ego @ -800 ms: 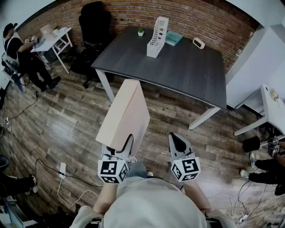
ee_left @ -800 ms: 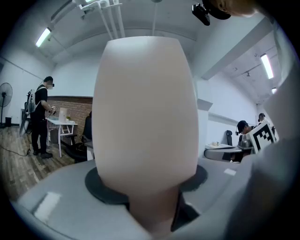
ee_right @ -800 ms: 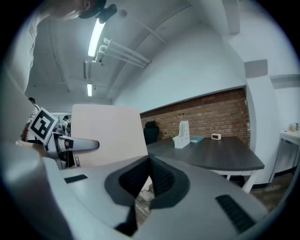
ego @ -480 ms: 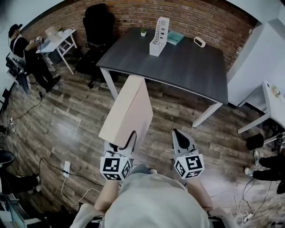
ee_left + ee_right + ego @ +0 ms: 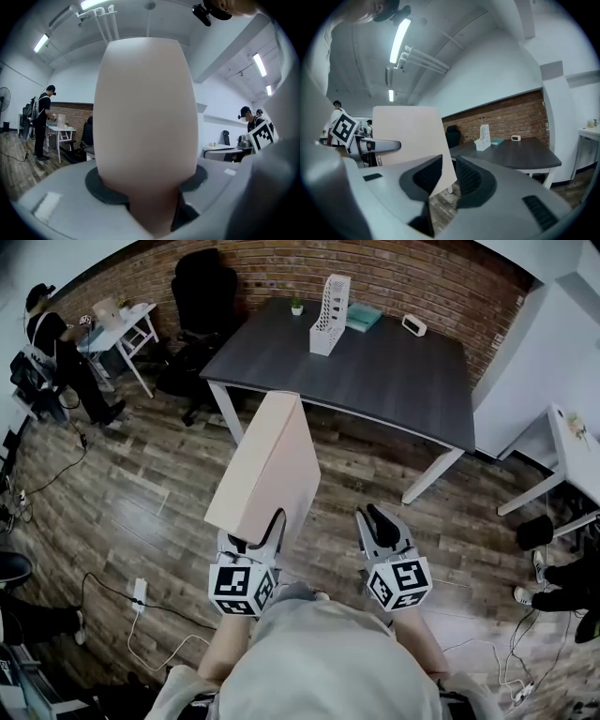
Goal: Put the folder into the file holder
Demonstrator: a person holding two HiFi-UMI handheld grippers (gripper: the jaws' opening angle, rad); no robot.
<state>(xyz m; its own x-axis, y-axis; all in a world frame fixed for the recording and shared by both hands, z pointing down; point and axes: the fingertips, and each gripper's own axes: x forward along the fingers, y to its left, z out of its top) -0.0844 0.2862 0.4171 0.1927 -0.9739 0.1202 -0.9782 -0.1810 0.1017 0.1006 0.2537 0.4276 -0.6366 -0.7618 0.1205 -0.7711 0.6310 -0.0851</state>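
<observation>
A large beige folder stands on edge in my left gripper, which is shut on its lower end; the folder slants up and away toward the table. In the left gripper view the folder fills the middle, pinched between the jaws. My right gripper hangs beside it at the right, jaws a narrow gap apart and empty. The right gripper view shows the folder off to its left, behind the jaws. The white perforated file holder stands upright at the far side of the dark table and also shows as file holder.
A teal book, a small white clock and a potted plant sit near the holder. A black office chair stands left of the table. A person is at a white side table. Cables lie on the wood floor.
The folder stays held in my left gripper at the same slant. Both grippers keep their places; the head view has shifted slightly, so the table sits a little higher.
</observation>
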